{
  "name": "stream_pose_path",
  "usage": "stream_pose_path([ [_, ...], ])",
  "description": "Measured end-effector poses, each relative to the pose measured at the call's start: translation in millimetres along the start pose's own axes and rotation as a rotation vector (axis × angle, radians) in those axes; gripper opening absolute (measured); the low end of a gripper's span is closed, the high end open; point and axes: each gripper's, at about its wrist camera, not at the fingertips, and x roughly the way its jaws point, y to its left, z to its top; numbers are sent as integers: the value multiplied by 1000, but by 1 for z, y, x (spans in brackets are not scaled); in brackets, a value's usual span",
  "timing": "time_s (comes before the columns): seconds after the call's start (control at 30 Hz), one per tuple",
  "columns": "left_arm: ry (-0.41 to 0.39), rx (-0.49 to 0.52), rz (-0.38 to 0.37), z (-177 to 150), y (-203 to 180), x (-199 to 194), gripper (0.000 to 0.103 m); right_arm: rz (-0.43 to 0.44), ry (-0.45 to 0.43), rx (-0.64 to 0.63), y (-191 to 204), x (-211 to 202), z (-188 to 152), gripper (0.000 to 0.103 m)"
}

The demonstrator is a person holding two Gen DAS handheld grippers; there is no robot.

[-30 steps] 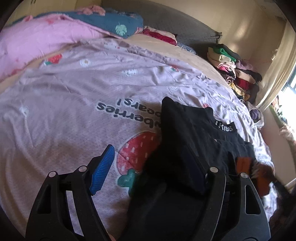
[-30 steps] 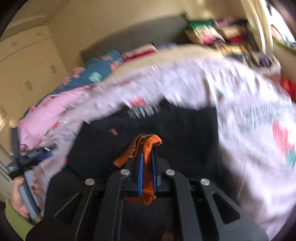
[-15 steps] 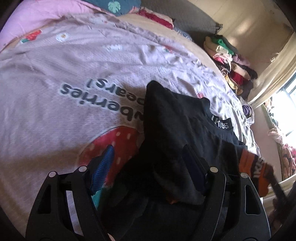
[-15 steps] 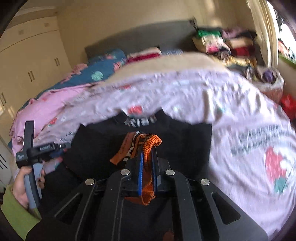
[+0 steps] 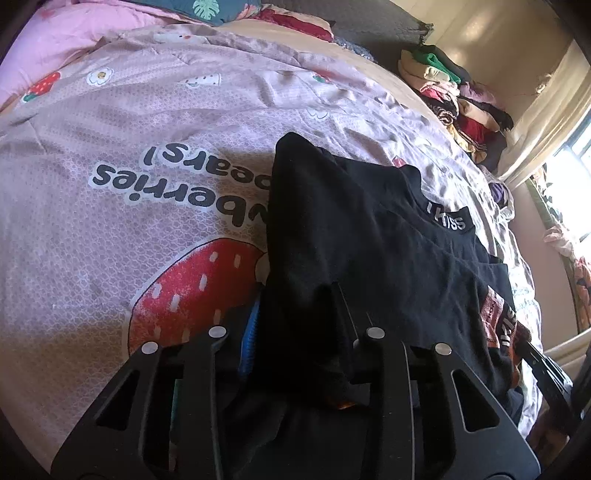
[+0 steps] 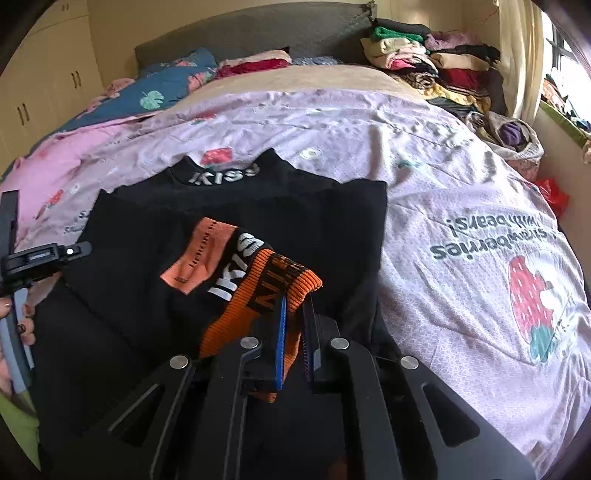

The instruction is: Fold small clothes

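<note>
Black top (image 6: pixel 236 229) lies flat on the strawberry-print bedsheet (image 5: pixel 110 229). Left gripper (image 5: pixel 295 332) nips black hem fabric; a thin bite could slip free. Right gripper (image 6: pixel 293 325), narrow, clamps the orange ribbed cuff (image 6: pixel 280 284); uneven pull would skew the fold.

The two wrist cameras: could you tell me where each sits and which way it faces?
Left wrist: on the left gripper, low over the bed, facing the headboard; its fingers straddle the black top.
Right wrist: on the right gripper, facing likewise, shut on the orange cuff; the left hand shows.
Shared: top, strawberry bedspread, clothes pile.
</note>
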Motion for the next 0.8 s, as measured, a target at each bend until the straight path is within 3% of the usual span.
stream_pose_path([
  [0.3,-22,39,37,0,-8,-6,27,-17,11,3,-6,1,0,15],
  [0.37,-25,43,43,0,-9,-7,27,-15,6,9,-6,-1,1,24],
  [0.53,-29,49,55,-1,-12,-11,27,-8,-19,23,-9,-9,4,30],
  [0.8,-84,78,41,0,-24,-37,26,60,-103,-19,10,-30,8,60],
])
